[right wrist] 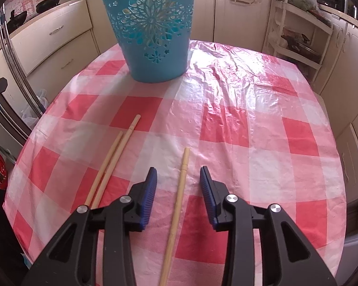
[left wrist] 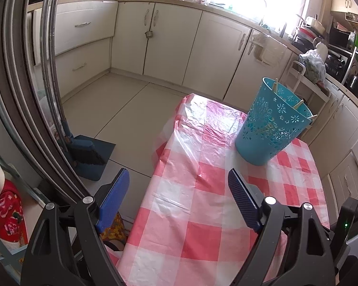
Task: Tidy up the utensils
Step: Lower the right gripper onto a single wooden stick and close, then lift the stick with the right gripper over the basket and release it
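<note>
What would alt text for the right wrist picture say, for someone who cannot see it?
A single wooden chopstick lies between the open blue fingers of the right tool, untouched, on a red-and-white checked tablecloth. Two more chopsticks lie side by side to its left, and a blue cut-out bucket stands at the table's far side.

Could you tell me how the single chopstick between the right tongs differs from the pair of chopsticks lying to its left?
The single chopstick lies alone between the blue pads of the right tongs, untouched by them; the pair of chopsticks lies outside them, side by side and close together. The single one runs nearly straight toward the blue basket; the pair slants rightward. All are pale wood, flat on the checked tablecloth.
</note>
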`<state>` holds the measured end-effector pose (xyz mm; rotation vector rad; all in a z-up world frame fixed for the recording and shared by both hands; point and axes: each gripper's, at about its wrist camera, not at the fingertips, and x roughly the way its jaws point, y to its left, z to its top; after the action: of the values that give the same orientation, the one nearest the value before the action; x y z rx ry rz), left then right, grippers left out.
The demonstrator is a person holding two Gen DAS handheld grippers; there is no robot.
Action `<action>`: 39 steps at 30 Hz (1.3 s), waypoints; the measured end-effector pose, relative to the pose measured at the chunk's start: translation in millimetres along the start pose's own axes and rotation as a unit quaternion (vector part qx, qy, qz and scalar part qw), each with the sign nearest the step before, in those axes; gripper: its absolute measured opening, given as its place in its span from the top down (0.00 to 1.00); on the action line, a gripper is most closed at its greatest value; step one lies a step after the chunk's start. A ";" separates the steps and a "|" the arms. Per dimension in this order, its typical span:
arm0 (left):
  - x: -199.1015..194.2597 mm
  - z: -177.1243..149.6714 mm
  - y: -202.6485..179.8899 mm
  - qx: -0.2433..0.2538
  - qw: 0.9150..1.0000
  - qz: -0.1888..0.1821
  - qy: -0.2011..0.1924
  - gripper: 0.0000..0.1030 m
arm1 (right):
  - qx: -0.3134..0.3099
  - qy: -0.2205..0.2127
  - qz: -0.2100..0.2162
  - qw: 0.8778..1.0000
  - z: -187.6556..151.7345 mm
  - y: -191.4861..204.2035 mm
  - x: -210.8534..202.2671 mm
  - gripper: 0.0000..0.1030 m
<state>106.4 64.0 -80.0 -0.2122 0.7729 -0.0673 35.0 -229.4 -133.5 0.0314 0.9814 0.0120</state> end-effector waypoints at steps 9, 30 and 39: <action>5.7 -3.3 -7.7 0.012 1.000 0.006 0.008 0.22 | 0.031 0.008 0.034 0.999 -2.7 -20.3 -3.3 0.94; 24.3 -5.8 -3.8 -0.019 0.999 -0.002 0.036 0.22 | 0.077 0.009 0.076 0.994 1.9 -44.3 -11.4 0.70; 27.0 -7.3 -8.5 -0.013 0.999 -0.002 0.037 0.22 | -0.026 0.025 0.016 0.999 -5.4 -15.5 -7.9 0.83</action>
<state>120.7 50.8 -101.7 -0.2368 0.8482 -0.0689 26.1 -245.0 -130.5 -0.0006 1.0302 0.0675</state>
